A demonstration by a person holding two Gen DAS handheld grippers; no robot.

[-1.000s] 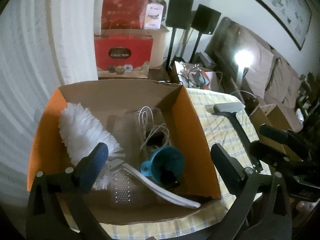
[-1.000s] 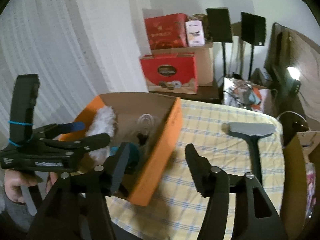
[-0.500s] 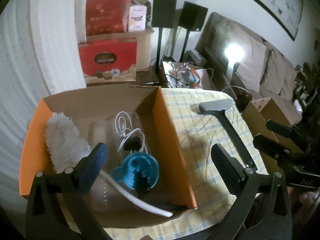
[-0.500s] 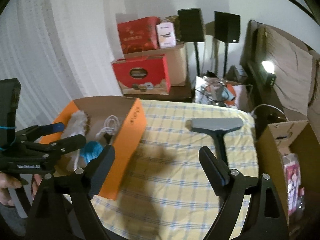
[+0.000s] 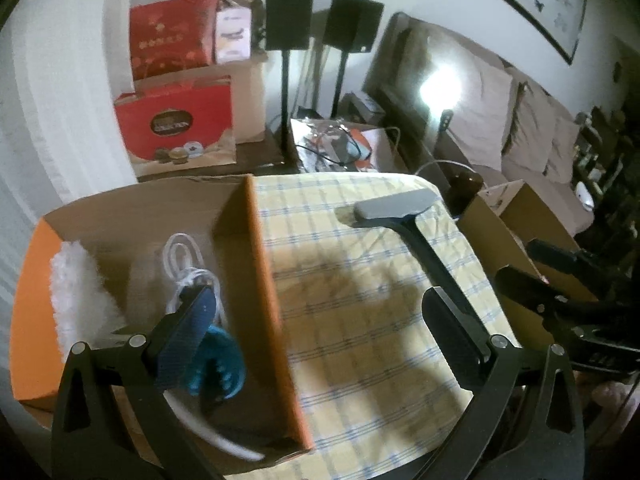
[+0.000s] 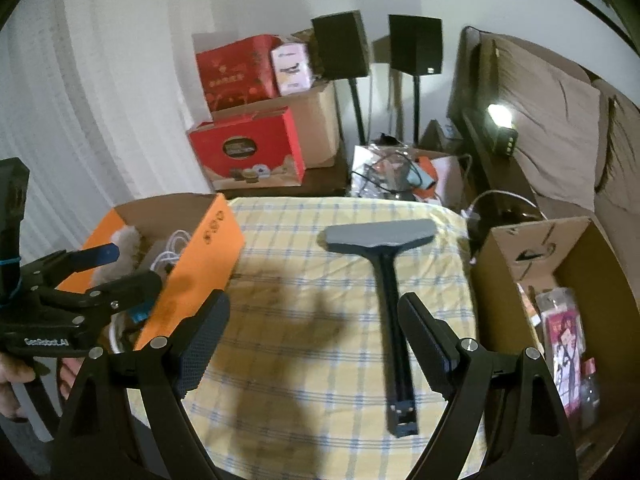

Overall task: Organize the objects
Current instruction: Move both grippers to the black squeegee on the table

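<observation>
The right gripper (image 6: pixel 312 344) is held wide open and empty above the checked tablecloth (image 6: pixel 304 380), its right finger close beside the black handle of the squeegee (image 6: pixel 394 304). The squeegee is laid flat on the cloth, grey head pointed away toward the far edge, well apart from the orange box (image 6: pixel 208 256). The left gripper (image 5: pixel 320 328) is also spread wide with nothing gripped, one finger seen over the box interior and the other over the cloth. Inside the box (image 5: pixel 264 280) are seen a white duster (image 5: pixel 76 292), a coiled white cable (image 5: pixel 184 256) and a blue funnel (image 5: pixel 220 368). An open cardboard box (image 6: pixel 560 280) of packets is set just beyond the table's right edge. Red boxes (image 6: pixel 248 152) and two black speakers (image 6: pixel 340 44) are stacked against the far wall.
</observation>
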